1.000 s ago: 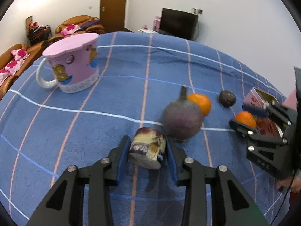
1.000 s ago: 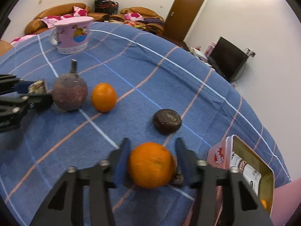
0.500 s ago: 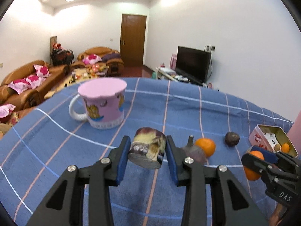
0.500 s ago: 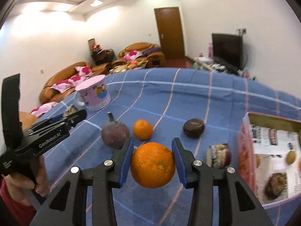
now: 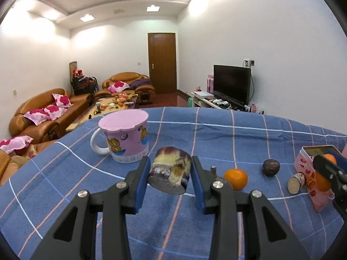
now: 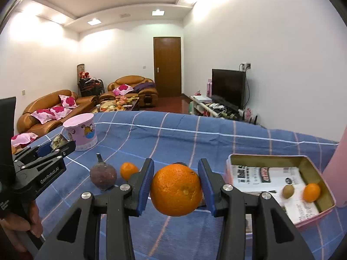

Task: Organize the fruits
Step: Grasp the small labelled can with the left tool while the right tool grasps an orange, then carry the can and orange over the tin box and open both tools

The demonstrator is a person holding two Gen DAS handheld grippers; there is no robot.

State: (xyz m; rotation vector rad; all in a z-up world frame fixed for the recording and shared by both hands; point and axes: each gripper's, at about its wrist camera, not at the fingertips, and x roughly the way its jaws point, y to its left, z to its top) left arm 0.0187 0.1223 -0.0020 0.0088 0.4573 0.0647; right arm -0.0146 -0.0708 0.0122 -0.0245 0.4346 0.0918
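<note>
A: What has the left gripper (image 5: pixel 171 179) got?

B: Its blue pads are clamped on a cut piece of fruit (image 5: pixel 170 176), dark purple rind with pale yellowish flesh, held clear above the blue checked cloth (image 5: pixel 216 134). What fruit it is I can't say for sure.

A: And the right gripper (image 6: pixel 176 189)?

B: Clenched on a large orange (image 6: pixel 176 189), one pad on each side, lifted off the cloth. In the left wrist view that gripper shows only at the right edge, in front of the pink tin (image 5: pixel 308 169).

A: Where is the tin from the right side?

B: Just right of the held orange — the tin (image 6: pixel 269 158) lies open, lined with printed paper, and inside near its right end sit a small orange (image 6: pixel 311 192) and a small brownish-green fruit (image 6: pixel 288 191), close together but apart.

A: What's left on the cloth?

B: A round purple fruit with a stem (image 6: pixel 103 177) and beside it a loose small orange (image 6: pixel 128 170). The left wrist view adds a dark wrinkled fruit (image 5: pixel 270 167) further right, and another cut piece (image 5: pixel 296 185) lying on its side just beside the tin.

A: The mug?

B: The pink cartoon mug (image 5: pixel 125 136) stands upright at the far left of the cloth, handle to the left, well apart from the tin.

A: Any person in view?

B: A hand (image 6: pixel 20 223) at the lower left of the right wrist view, gripping the left gripper's handle.
</note>
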